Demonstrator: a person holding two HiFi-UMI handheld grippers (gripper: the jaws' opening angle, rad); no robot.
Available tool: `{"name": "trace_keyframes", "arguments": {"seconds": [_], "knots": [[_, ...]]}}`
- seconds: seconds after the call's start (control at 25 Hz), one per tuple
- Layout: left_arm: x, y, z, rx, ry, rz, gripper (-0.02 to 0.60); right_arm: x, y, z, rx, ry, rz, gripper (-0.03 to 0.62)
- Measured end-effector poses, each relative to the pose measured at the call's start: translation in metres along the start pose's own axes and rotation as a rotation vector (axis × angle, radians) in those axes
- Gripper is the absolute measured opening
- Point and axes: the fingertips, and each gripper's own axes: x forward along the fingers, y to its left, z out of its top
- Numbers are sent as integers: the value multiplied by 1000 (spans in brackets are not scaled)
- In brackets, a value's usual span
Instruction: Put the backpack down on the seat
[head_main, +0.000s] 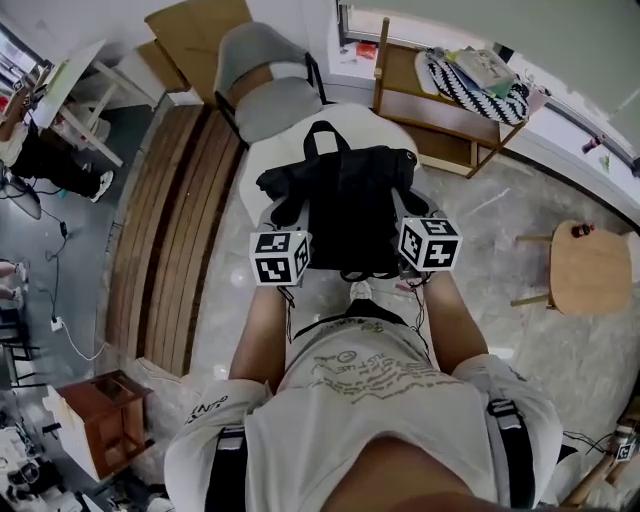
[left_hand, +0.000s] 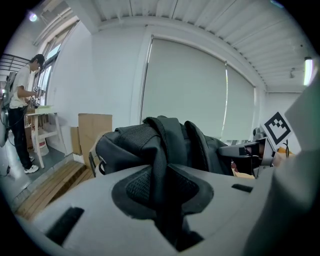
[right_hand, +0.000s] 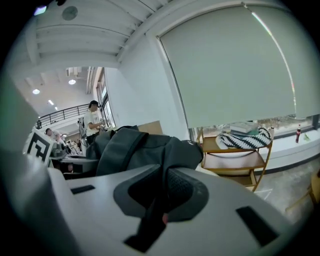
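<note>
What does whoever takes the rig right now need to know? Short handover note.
Left gripper: shut on a strap of the backpack.
Right gripper: shut on the backpack's other strap.
Backpack: upright between the two grippers, over the white seat in front of the person. I cannot tell whether it is resting on the seat.
Done: backpack gripped on both sides and lined up over the seat.
Left: set it fully down, open both grippers, pull them clear.

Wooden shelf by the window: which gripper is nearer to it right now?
Right. The right gripper grips the backpack on the side toward the wooden shelf, which stands ahead to its right; the left gripper grips the backpack's other side, farther off.
</note>
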Motion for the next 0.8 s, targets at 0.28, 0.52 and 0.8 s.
{"name": "trace_keyframes", "arguments": {"seconds": [0.28, 0.52, 0.8], "knots": [[37, 8, -22, -33, 99, 19, 86, 41, -25, -7, -21, 101, 33, 43], [70, 28, -48, -45, 193, -4, 86, 82, -38, -26, -17, 174, 8, 43], [101, 58, -73, -47, 277, -54, 86, 122, -41, -52, 8, 274, -40, 43]]}}
